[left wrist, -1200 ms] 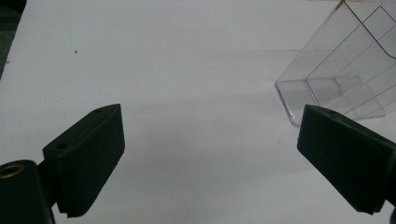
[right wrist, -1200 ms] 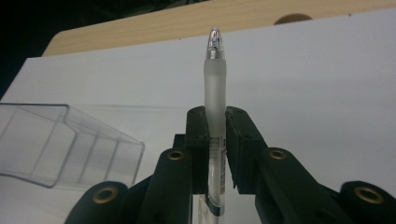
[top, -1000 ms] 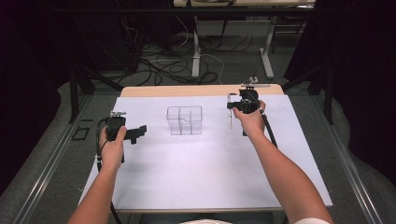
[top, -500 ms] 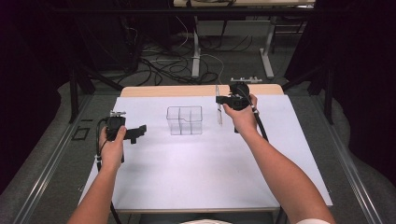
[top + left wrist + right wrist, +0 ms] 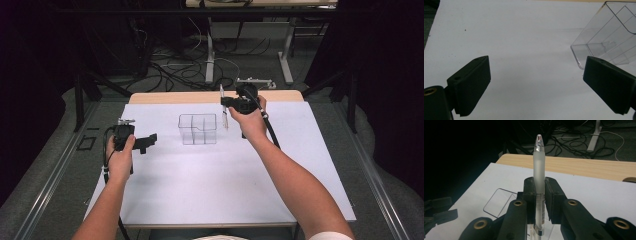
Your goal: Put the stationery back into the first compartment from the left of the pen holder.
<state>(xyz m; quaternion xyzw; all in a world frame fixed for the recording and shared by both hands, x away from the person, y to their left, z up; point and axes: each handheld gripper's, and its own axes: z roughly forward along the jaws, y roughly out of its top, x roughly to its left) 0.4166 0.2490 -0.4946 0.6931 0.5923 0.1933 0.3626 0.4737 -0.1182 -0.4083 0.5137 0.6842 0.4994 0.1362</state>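
**Operator:** Report the state of both tongs.

**Technician:** The right tongs (image 5: 539, 195) are clamped on a frosted pen (image 5: 539, 182), which stands upright between the pads with its cap end up. In the high view the right tongs (image 5: 225, 103) hold the pen (image 5: 223, 112) in the air just beside the right wall of the clear divided organizer (image 5: 198, 129). The left tongs (image 5: 536, 82) stand wide with nothing between the pads, resting low over the white sheet on the counter (image 5: 200, 185), near the organizer's left side.

**Operator:** How should the step be carried out?

**Technician:** Probably insertion. Keep the pen vertical, centre its lower tip over one compartment, lower it inside the walls, then release. The light organizer may slide; the left tongs could steady it.

**Operator:** Changes from the earlier frames?

**Technician:** The right hand has carried the pen leftward from the counter's far right toward the organizer. The left hand has not shifted.
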